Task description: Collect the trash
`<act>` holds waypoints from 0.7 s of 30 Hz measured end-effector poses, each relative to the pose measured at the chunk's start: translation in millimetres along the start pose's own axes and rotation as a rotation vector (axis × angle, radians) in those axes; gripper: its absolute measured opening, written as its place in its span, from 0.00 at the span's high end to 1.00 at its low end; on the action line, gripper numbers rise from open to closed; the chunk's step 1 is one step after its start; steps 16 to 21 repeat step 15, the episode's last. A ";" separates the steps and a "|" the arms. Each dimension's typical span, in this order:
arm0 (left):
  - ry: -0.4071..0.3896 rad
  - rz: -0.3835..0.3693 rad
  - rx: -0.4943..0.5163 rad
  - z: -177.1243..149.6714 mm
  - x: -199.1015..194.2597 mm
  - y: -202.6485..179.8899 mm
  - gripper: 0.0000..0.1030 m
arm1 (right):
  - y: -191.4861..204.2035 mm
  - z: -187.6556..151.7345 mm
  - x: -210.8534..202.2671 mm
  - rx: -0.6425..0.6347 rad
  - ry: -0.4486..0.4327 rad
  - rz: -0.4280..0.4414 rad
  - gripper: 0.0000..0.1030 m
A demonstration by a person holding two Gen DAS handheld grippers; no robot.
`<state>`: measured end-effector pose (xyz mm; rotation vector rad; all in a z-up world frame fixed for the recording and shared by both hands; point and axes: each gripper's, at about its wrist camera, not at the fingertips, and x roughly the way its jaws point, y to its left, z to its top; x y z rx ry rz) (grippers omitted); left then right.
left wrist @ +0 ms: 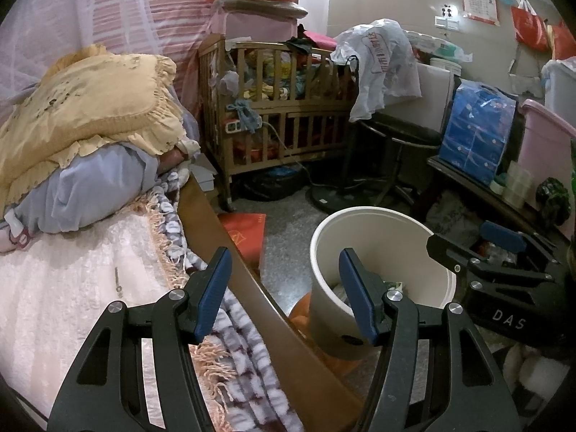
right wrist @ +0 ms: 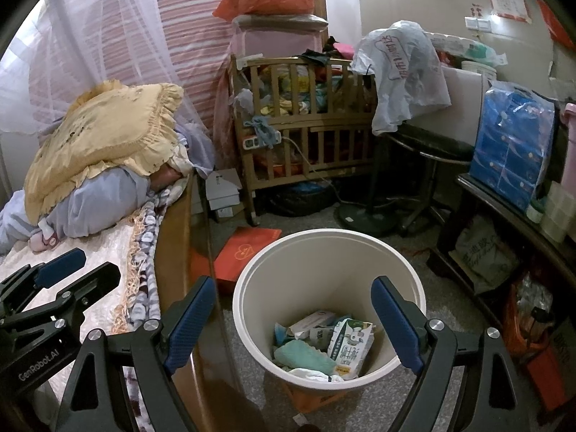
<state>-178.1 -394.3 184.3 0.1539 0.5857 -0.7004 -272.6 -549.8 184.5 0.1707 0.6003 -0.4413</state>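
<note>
A cream waste bin (right wrist: 248,273) stands on the floor beside the bed. Inside it lie a green-and-white milk carton (right wrist: 351,345), a teal pouch (right wrist: 304,356) and white wrappers (right wrist: 313,320). My right gripper (right wrist: 291,324) hangs open above the bin's mouth with nothing between its fingers. My left gripper (left wrist: 286,295) is open and empty too, over the bed's wooden side rail (left wrist: 230,252), with the bin (left wrist: 396,241) just to its right. Each gripper shows in the other's view: the right gripper (left wrist: 471,244) beyond the bin, the left gripper (right wrist: 79,270) over the bed.
A bed (left wrist: 72,288) with a yellow pillow (left wrist: 90,104) fills the left. A cluttered wooden crib (right wrist: 309,133) stands behind, a red flat box (right wrist: 248,252) lies on the floor, and a fan base (right wrist: 367,216), stool and dark low table (right wrist: 504,212) line the right.
</note>
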 end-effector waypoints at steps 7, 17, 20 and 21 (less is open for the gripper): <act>0.002 -0.001 0.011 -0.6 -0.7 -3.5 0.41 | -1.5 -0.7 -0.3 0.001 0.004 0.000 0.16; -0.006 0.014 0.018 -4.1 -3.3 6.8 0.41 | 3.1 -2.2 1.6 -0.012 0.010 0.008 0.15; -0.006 0.014 0.018 -4.1 -3.3 6.8 0.41 | 3.1 -2.2 1.6 -0.012 0.010 0.008 0.15; -0.006 0.014 0.018 -4.1 -3.3 6.8 0.41 | 3.1 -2.2 1.6 -0.012 0.010 0.008 0.15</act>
